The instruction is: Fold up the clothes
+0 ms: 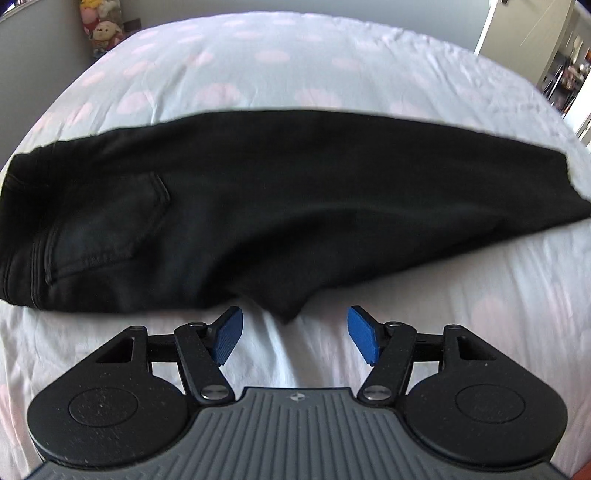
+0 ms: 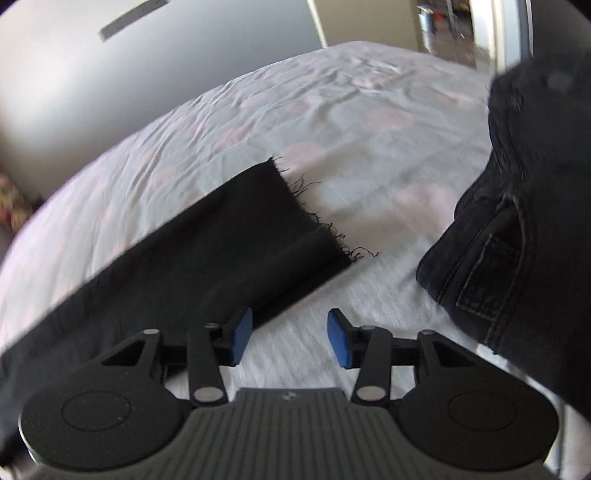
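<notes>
Two grippers sit in your hands over the bed (image 1: 332, 66), and both have parted fingers with nothing between the blue pads. Your left gripper (image 1: 294, 334) hangs just short of the near edge of the black jeans (image 1: 277, 206), which lie folded lengthwise across the bed sheet, waistband and back pocket (image 1: 110, 229) toward the left of that view. A point of dark cloth dips toward the gap between the fingers without touching either pad. Beyond the jeans, at the far left corner of the bed, stuffed toys (image 1: 101, 26) stand against the wall.

Your right gripper (image 2: 290, 338) is over bare sheet just beside the jeans' frayed hem (image 2: 321, 221). To the right of that hem, well apart from it, lies a second dark denim garment (image 2: 517, 240), bunched and partly blurred, crowding that side of the view.
</notes>
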A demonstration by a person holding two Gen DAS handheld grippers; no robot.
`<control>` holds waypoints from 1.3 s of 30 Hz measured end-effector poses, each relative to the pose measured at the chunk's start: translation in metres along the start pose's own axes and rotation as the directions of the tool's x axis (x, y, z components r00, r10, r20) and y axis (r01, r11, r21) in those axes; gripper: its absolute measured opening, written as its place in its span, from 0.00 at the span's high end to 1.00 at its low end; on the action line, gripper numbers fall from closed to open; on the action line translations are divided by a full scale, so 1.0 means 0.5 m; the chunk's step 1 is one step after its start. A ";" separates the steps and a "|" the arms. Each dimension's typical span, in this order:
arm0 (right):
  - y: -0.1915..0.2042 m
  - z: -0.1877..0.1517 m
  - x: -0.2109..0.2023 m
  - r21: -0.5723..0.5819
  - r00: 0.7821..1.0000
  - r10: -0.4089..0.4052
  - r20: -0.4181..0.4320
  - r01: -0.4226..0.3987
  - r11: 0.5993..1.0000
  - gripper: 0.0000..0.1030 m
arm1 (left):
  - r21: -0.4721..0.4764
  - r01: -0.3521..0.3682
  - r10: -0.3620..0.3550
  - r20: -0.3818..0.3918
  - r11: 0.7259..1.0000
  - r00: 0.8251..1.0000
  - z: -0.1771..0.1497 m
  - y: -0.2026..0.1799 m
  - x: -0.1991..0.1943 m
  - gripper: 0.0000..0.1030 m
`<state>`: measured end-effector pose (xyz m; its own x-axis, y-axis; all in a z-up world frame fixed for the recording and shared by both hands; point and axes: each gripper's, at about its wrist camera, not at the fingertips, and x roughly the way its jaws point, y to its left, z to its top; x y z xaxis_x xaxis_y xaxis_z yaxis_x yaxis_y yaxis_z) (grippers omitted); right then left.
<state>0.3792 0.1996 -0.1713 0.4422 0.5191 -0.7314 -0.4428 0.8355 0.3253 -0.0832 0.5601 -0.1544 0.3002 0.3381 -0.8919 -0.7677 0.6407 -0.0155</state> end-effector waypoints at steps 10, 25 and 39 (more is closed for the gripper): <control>-0.051 0.012 0.126 0.258 0.996 0.071 0.061 -0.084 0.963 0.28 | -0.114 -0.053 0.066 0.112 0.992 0.992 -0.037 0.001 0.067 0.35; 0.040 0.090 0.066 0.096 0.983 -0.080 0.162 0.065 0.993 0.89 | -0.282 0.045 -0.019 0.096 0.958 0.995 -0.030 0.060 -0.026 0.87; 0.015 0.050 0.107 0.136 0.978 -0.199 0.065 0.189 0.973 0.89 | -0.324 0.046 -0.079 -0.088 0.945 0.993 -0.071 0.093 0.028 0.89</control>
<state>0.4191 0.2384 -0.1930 0.5712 0.3534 -0.7408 -0.2415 0.9350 0.2598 -0.1349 0.5701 -0.1835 0.3089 0.2243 -0.9243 -0.8949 0.3977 -0.2025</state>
